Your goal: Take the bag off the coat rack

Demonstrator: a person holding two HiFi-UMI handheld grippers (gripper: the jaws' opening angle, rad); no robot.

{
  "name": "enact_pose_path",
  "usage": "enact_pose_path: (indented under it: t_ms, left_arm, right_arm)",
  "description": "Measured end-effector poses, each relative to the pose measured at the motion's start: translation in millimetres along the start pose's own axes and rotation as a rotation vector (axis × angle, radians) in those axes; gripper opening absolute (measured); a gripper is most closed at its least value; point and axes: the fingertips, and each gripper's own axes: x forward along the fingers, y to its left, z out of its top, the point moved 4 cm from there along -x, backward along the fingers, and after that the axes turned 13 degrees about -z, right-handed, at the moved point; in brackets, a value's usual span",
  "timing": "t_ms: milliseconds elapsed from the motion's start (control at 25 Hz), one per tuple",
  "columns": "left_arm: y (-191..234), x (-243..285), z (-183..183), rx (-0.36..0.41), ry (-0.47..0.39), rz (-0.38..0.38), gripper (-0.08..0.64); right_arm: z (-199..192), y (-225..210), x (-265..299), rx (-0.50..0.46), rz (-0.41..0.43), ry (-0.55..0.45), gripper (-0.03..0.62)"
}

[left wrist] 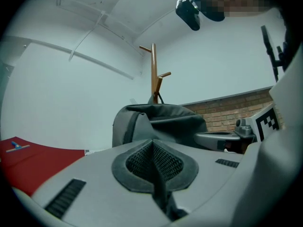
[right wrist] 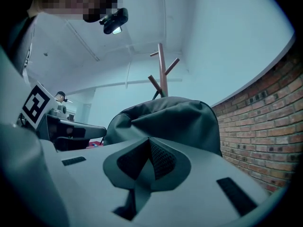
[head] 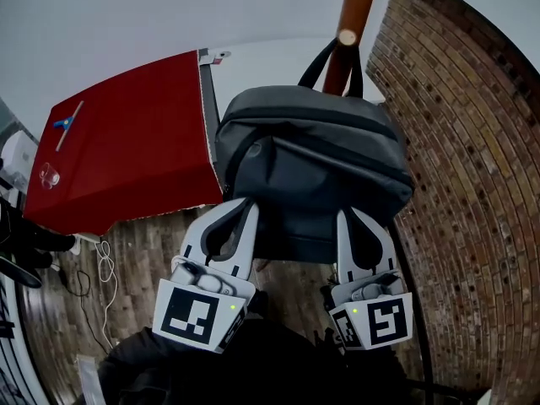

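A dark grey backpack [head: 312, 167] hangs in front of the brown wooden coat rack [head: 354, 15], its black top handle [head: 329, 62] looped by the pole just under a peg. My left gripper [head: 236, 205] and right gripper [head: 350, 218] reach level under the bag's lower edge, both shut, with their tips hidden beneath it. In the left gripper view the shut jaws [left wrist: 152, 143] point at the backpack [left wrist: 161, 122] and the rack [left wrist: 154, 74] behind it. In the right gripper view the shut jaws [right wrist: 149, 141] meet the backpack [right wrist: 175, 122] below the rack [right wrist: 162, 70]. No fabric shows between either pair of pads.
A red-covered table [head: 126, 142] stands to the left, with a small blue tool [head: 63, 125] and a clear glass [head: 49, 175] on it. A curved brick wall [head: 472, 142] runs along the right. White cables [head: 105, 268] lie on the wooden floor.
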Motion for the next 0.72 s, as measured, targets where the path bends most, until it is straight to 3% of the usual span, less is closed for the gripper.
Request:
enact_pose_path:
  t_ms: [160,360,720]
  left_arm:
    - [24,-1,9,0.068,-0.031,-0.008,0.009]
    - [31,2,4,0.022,0.018,-0.021,0.009]
    - [36,9,8,-0.003,0.006,0.007,0.009]
  right_arm:
    - [-6,-3,8,0.015,-0.031,-0.008,0.006]
    - [-3,4,15,0.036,-0.015,-0.025,0.006]
    - [12,2,21,0.007,0.000,-0.033,0.006]
